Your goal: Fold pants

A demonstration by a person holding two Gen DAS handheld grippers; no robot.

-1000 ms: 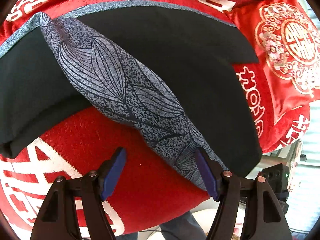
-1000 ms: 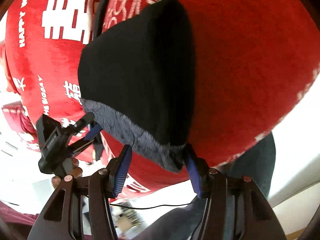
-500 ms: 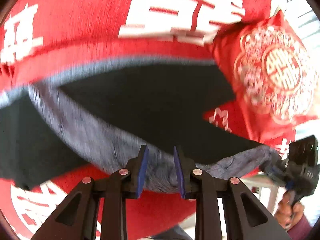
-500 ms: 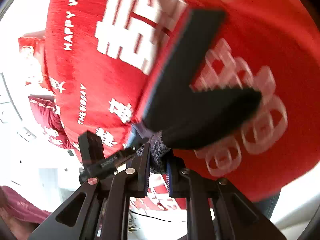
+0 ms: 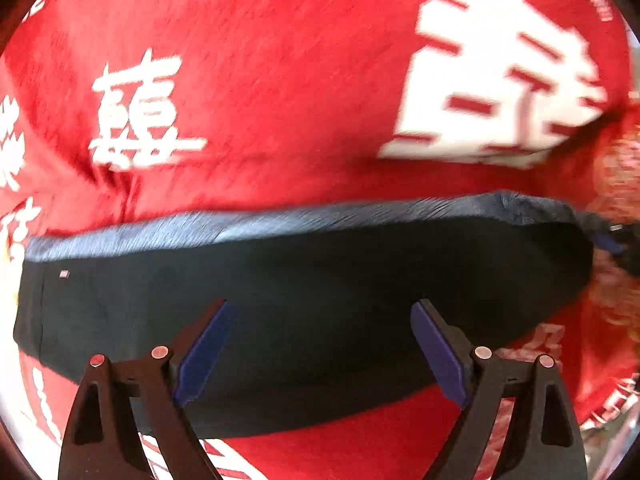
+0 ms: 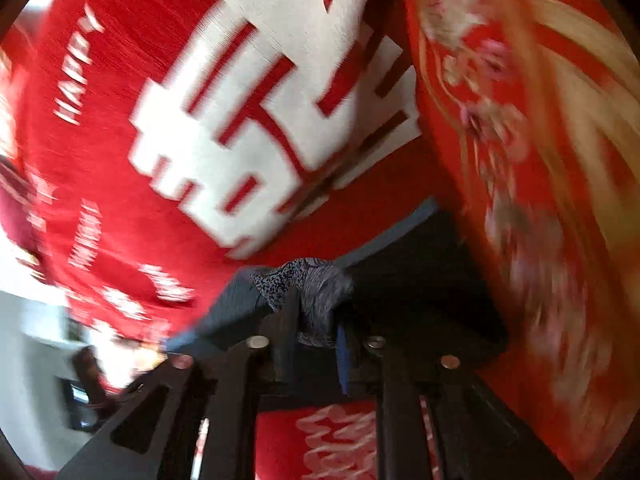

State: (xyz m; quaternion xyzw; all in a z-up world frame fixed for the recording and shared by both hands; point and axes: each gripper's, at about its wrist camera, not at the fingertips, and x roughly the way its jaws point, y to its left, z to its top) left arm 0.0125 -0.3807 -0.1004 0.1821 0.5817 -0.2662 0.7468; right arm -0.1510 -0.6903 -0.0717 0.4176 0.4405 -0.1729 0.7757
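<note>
The pants (image 5: 320, 280) lie folded on the red bedspread as a long black band, with a grey-blue patterned edge (image 5: 280, 224) along the far side. My left gripper (image 5: 322, 330) hovers over the black cloth. Its jaws are opening wide, and nothing is between the pads. At the band's right end, my right gripper (image 5: 612, 240) sits at the corner. In the right wrist view, a bunch of patterned grey fabric (image 6: 320, 292) fills the narrow gap of my right gripper (image 6: 316, 332). Those jaws are opening while the cloth is still caught between the pads. That view is blurred.
A red bedspread (image 5: 280, 80) with large white characters covers the whole surface. A red pillow with gold and pink embroidery (image 6: 520, 140) lies close to the right end of the pants. The bed's edge and a pale floor (image 6: 36, 340) show at the lower left of the right wrist view.
The left gripper closed on the patterned leg, then let go and opened wide. The right gripper closed on its corner and carried it toward the pillow. The pants now lie as one black band.
</note>
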